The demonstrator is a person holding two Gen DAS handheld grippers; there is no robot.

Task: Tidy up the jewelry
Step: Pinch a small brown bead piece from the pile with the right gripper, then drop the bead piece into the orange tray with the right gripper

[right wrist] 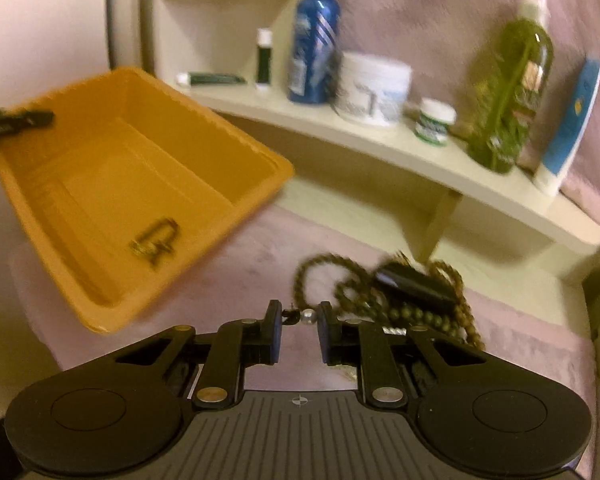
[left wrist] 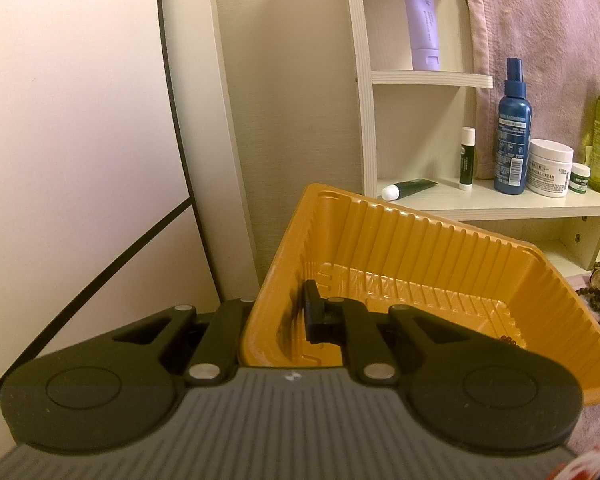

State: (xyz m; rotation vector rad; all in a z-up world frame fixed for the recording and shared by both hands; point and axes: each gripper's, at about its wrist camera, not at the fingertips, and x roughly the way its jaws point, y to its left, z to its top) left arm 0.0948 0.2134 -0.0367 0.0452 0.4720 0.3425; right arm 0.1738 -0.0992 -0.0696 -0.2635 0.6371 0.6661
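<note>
Over by the pale shelving unit, the left hand-held gripper [left wrist: 296,312] is clamping the near wall of an orange plastic tray [left wrist: 440,248], one finger inside the tray and the other hidden outside it, so the jaws are closed down tight on that thin ribbed wall. The tray is sitting tilted, its far corner lifted toward the shelf [left wrist: 500,204]. At the bottom of it, in the right wrist view, a small dark piece of jewelry [right wrist: 154,242] is lying (too blurred to name more closely).

To the right of the tray, the right hand-held gripper [right wrist: 299,316] is hovering low over a pink cloth [right wrist: 240,264] that is covering the desk. Its jaws are standing only narrowly apart, and between the fingertips a small silver bead [right wrist: 308,315] with a tiny dark fitting beside it is showing; whether the pads are actually pressing on it I cannot tell. Just beyond those fingertips a tangle of brown beaded strands [right wrist: 400,304] is lying on the cloth, with a glossy black oval piece [right wrist: 412,284] resting on top of it.

On the shelf behind, a blue spray bottle [left wrist: 512,136], a white cream jar [left wrist: 550,168] and a green bottle [right wrist: 508,96] are standing upright.
</note>
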